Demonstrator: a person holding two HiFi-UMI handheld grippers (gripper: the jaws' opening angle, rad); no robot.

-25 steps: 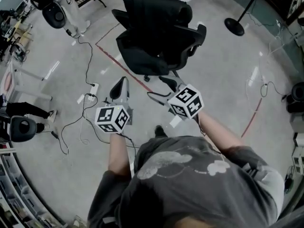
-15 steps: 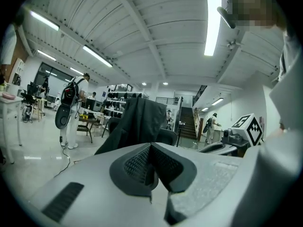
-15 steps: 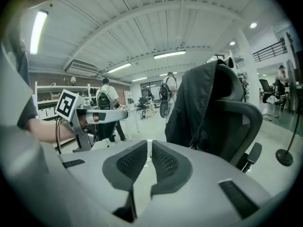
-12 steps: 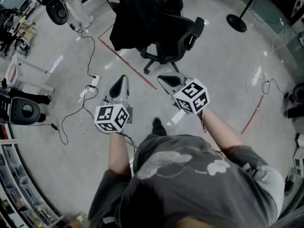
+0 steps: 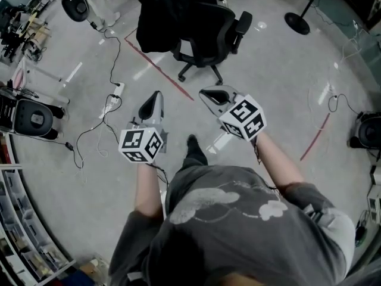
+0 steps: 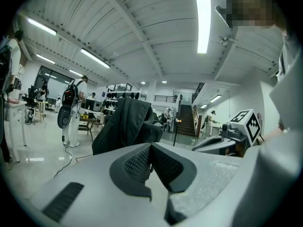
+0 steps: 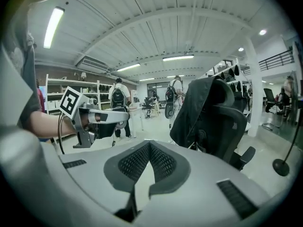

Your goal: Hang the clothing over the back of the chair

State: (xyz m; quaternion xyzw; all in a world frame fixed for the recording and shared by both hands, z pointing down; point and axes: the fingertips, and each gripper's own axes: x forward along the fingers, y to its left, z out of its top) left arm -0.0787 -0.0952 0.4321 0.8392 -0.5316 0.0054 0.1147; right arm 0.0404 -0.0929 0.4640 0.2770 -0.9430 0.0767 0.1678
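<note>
A black office chair [image 5: 208,37] stands at the top of the head view, with dark clothing [image 5: 166,14] draped over its back. Both grippers hover over the floor, well short of the chair. My left gripper [image 5: 156,94] is shut and empty; its view shows the jaws meeting at the tips [image 6: 150,147], with the clothing [image 6: 124,124] hanging on the chair beyond. My right gripper [image 5: 203,92] is also shut on nothing; its jaws close together [image 7: 149,145] with the chair [image 7: 232,126] and the draped clothing [image 7: 194,108] ahead to the right.
Cables and a power strip [image 5: 114,94] lie on the floor to the left. A red tape line [image 5: 159,69] runs below the chair. A stand's round base [image 5: 296,22] sits at the upper right. A black device [image 5: 33,119] is at the left. People stand in the background [image 7: 118,103].
Both grippers have drawn back from the chair, which now sits farther up the head view. The right jaws, apart a second ago, now meet.
</note>
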